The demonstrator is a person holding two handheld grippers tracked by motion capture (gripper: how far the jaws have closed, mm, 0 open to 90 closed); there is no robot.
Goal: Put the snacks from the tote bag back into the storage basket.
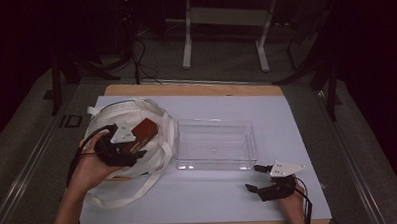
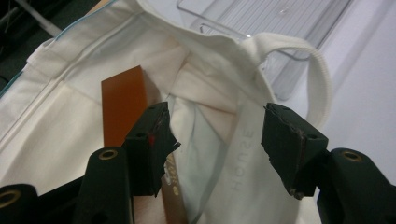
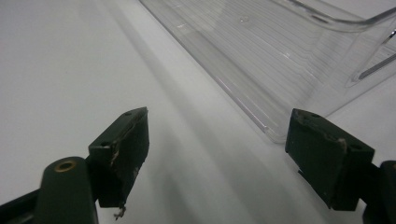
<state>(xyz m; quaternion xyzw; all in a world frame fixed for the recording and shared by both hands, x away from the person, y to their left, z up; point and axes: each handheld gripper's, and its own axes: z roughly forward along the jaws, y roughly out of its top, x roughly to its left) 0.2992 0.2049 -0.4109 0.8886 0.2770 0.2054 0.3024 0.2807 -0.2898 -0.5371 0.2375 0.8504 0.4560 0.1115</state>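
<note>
High view: the left gripper (image 1: 132, 147) sits over the white tote bag (image 1: 109, 120) near the table's (image 1: 297, 138) left edge, a brown box (image 1: 143, 131) at its tips; the right gripper (image 1: 254, 177) rests near the front right corner, beside the clear tray (image 1: 215, 144).

Left gripper view: jaws wide, the brown box (image 2: 123, 100) touching the left one inside the bag (image 2: 210, 84).

Right gripper view: jaws wide, holding nothing, near the tray (image 3: 280, 51).

- It looks like a lab or a recording studio: dark room, grey carpet floor (image 1: 27, 148).
- White metal stand legs (image 1: 186, 47) at 12 o'clock, black cables (image 1: 142, 64) at 11 o'clock.
- White-covered wooden table (image 1: 195, 89).
</note>
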